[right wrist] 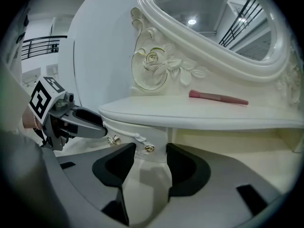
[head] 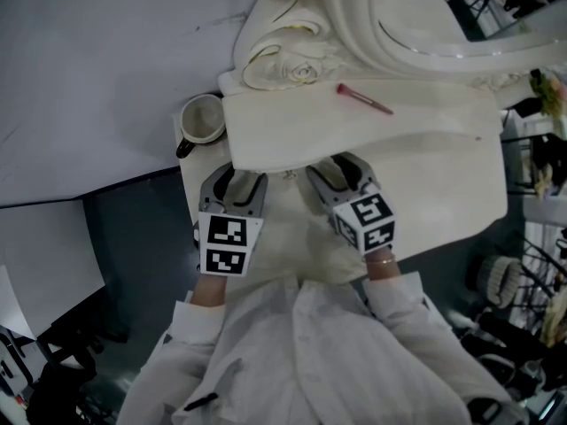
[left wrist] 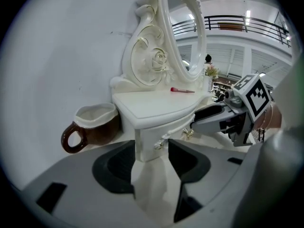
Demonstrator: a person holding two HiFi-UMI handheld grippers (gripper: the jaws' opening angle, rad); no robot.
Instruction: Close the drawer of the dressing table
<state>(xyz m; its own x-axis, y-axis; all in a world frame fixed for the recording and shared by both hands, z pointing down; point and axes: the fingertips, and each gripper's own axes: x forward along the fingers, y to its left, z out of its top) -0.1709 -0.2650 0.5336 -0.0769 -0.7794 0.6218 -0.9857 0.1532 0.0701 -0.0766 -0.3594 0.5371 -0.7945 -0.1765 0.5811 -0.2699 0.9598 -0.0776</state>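
The small cream dressing table (head: 372, 127) stands with its oval mirror (head: 443, 25) at the back. Its drawer front (left wrist: 164, 133) with gold knobs (right wrist: 149, 148) sits just under the tabletop's overhang; I cannot tell whether a gap remains. My left gripper (head: 234, 191) is open, its fingertips against the drawer's left corner (left wrist: 142, 144). The right gripper (head: 342, 177) is open too, with its fingertips at the drawer front (right wrist: 137, 139) beside a knob. Neither holds anything. Each gripper shows in the other's view: the right gripper (left wrist: 209, 118) and the left gripper (right wrist: 88, 122).
A brown mug (head: 202, 120) with a cream inside stands just left of the dressing table. A pink brush (head: 363, 99) lies on the tabletop. The white base board (head: 478, 211) ends close on the right, where wire racks (head: 540, 273) stand. The person's white sleeves fill the bottom.
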